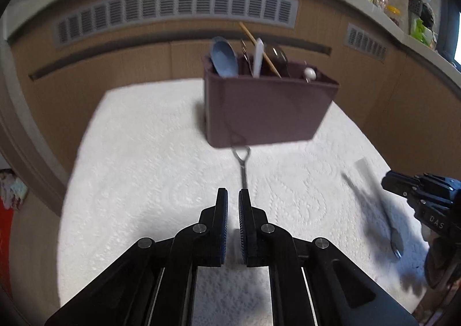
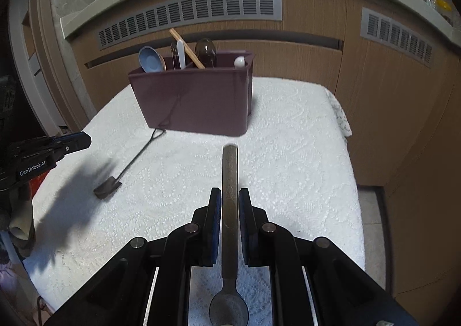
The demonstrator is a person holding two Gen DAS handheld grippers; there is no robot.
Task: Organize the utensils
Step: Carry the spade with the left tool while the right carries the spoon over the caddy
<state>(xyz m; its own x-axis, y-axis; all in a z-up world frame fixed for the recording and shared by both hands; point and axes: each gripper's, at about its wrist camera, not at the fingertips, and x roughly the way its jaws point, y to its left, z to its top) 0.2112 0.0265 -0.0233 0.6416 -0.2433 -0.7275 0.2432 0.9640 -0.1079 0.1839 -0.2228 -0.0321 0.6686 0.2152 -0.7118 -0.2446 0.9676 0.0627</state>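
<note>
A maroon utensil holder [image 1: 265,107] [image 2: 196,101] stands on the white tablecloth, holding a blue spoon [image 1: 224,56], a wooden chopstick [image 1: 259,49], a white utensil and dark spoons. A small shovel-shaped spoon [image 2: 129,164] lies on the cloth, its loop handle touching the holder's front. In the left wrist view its handle [image 1: 243,164] runs up to my left gripper [image 1: 232,196], whose jaws are nearly closed and empty just above it. My right gripper [image 2: 230,196] holds a metal spoon [image 2: 229,182], handle pointing forward, bowl [image 2: 229,308] toward the camera; it appears blurred in the left wrist view [image 1: 374,205].
The white embossed tablecloth [image 2: 302,159] covers a small table in front of wooden cabinets with grey vents [image 1: 175,9]. A counter [image 1: 403,20] at the upper right carries bottles and jars. The table's right edge drops to the floor [image 2: 371,210].
</note>
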